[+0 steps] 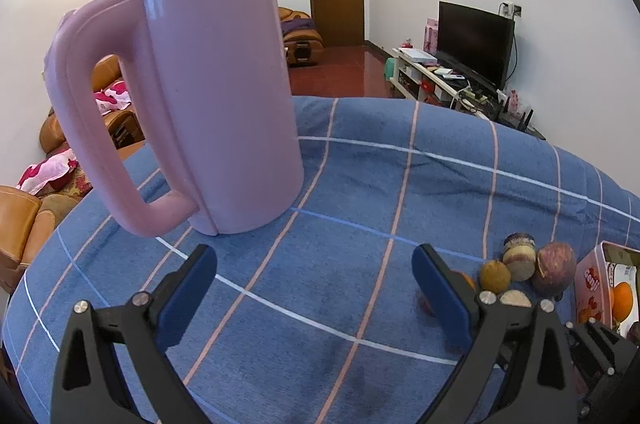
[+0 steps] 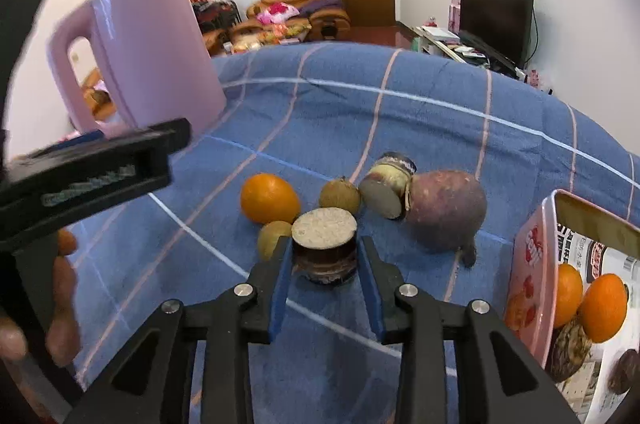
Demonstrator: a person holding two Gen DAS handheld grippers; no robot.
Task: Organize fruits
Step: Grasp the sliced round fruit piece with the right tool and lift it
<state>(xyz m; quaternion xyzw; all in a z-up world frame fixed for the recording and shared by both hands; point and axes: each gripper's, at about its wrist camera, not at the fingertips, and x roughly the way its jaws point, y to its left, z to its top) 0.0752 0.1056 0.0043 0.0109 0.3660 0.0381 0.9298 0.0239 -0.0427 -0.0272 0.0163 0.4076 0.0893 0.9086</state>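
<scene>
In the right wrist view my right gripper (image 2: 324, 256) has its blue pads on both sides of a short dark cut piece with a pale top (image 2: 324, 248) standing on the blue checked cloth. Around it lie an orange (image 2: 269, 198), two small brown fruits (image 2: 339, 195) (image 2: 272, 236), a second cut piece on its side (image 2: 386, 190) and a big purple fruit (image 2: 446, 210). The pink box (image 2: 530, 264) at right holds oranges (image 2: 602, 308) and dark fruits. My left gripper (image 1: 314, 280) is open and empty over the cloth, with the fruit pile (image 1: 520, 264) to its right.
A tall pink kettle (image 1: 216, 96) stands on the cloth just beyond the left gripper; it also shows in the right wrist view (image 2: 148, 48). The left gripper's body (image 2: 88, 176) and a hand fill the left of the right view. Table edges fall off behind.
</scene>
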